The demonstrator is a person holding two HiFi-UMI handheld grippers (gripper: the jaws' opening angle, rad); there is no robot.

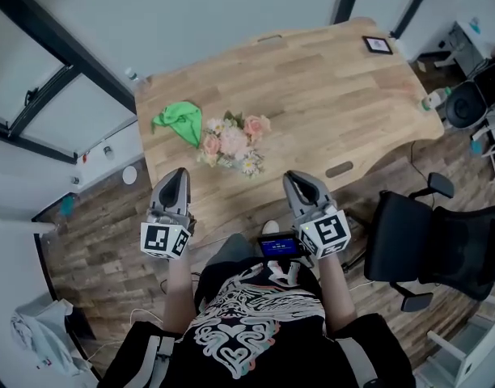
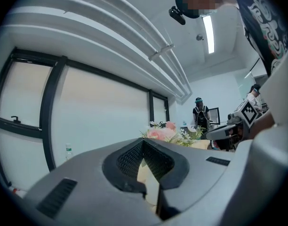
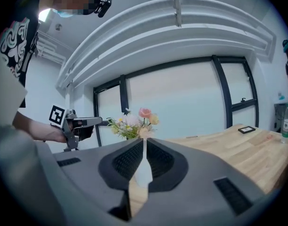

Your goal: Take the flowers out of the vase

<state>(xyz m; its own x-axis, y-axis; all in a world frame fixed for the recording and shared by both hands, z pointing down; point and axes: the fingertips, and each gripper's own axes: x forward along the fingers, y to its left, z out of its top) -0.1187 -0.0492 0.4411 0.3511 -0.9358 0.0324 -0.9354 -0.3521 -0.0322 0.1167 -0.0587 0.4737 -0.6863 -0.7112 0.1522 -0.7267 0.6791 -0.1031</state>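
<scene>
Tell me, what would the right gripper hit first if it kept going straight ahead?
Most likely the flowers: they stand almost dead ahead of the right gripper, across a stretch of table. Depth is hard to judge.

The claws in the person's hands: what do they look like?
The left claw and right claw are grey tapering wedges with black mesh-textured pads. Each carries a white cube printed with black square markers. The shirt is black, white-patterned.
</scene>
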